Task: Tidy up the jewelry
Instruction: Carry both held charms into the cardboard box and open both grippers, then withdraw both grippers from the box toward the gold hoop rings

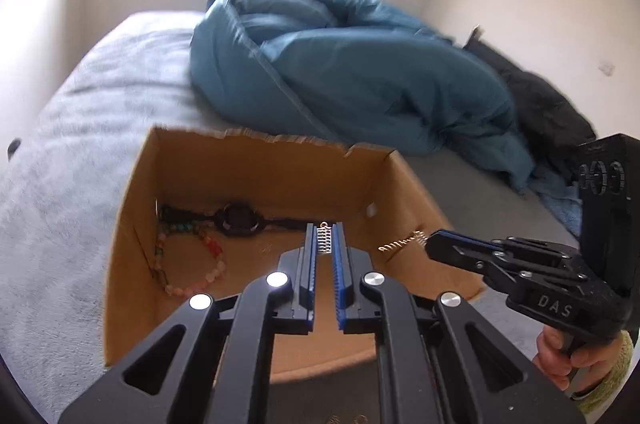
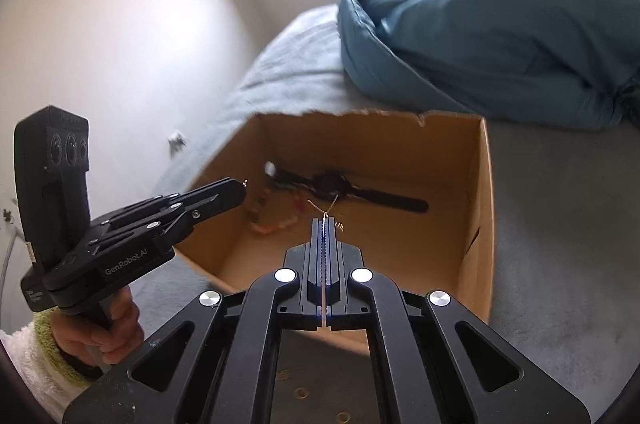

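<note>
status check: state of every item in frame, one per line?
left tongs: shut on silver earring
right tongs: shut on gold earring
cardboard box: open on top, upright on the bed
black watch: flat on box floor
bead bracelet: on box floor, left side
blue duvet: bunched up behind box

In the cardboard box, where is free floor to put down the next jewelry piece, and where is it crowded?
Bare floor lies along the right wall of the cardboard box, right of the watch strap. The left rear corner is crowded: the black watch and bead bracelet lie there.
</note>
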Motion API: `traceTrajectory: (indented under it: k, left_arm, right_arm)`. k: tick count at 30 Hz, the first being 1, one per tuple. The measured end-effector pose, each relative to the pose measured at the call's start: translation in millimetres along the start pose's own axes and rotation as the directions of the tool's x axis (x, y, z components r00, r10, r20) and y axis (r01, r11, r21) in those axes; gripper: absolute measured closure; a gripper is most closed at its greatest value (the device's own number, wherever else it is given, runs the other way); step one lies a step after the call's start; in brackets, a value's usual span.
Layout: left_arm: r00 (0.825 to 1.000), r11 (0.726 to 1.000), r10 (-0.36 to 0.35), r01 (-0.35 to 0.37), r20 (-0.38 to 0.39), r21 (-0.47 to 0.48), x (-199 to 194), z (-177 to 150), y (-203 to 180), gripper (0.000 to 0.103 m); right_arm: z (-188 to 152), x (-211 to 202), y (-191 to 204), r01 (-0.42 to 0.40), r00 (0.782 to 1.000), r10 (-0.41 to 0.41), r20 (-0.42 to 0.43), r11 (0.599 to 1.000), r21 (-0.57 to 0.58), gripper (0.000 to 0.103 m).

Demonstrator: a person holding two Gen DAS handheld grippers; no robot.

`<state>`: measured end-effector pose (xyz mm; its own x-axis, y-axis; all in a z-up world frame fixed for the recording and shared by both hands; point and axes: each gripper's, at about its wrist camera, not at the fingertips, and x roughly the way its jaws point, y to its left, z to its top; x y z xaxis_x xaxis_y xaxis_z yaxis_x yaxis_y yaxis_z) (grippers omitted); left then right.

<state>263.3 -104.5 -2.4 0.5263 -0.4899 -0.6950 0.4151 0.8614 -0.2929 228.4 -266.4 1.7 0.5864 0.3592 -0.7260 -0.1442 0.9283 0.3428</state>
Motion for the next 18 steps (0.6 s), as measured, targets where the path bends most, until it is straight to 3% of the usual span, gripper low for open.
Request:
traceTrajectory:
  k: [4,11,18]
  left_arm:
    - [0.997,0.999,0.016,-0.019,-0.078,-0.037,28.3,0.8,10.4,0.096]
    - [0.989,0.999,0.027,-0.033,-0.147,-0.039,53.6,0.9,14.4,0.096]
    - [0.99,0.998,0.028,-0.035,-0.136,-0.047,51.8,3.7,17.7,0.083]
  right_arm:
    - [0.7,27.3,-13.7,0.009,0.998,-0.008,-0.062,1.0,0.014,0.103]
    - [1.6,47.3,-25.9,0.008,0.995,-0.003,-0.103,0.999,0.05,0.099]
    - [2.8,38.4,-32.3,-0.004,0.998,0.008,-0.068,0.998,0.067,0.086]
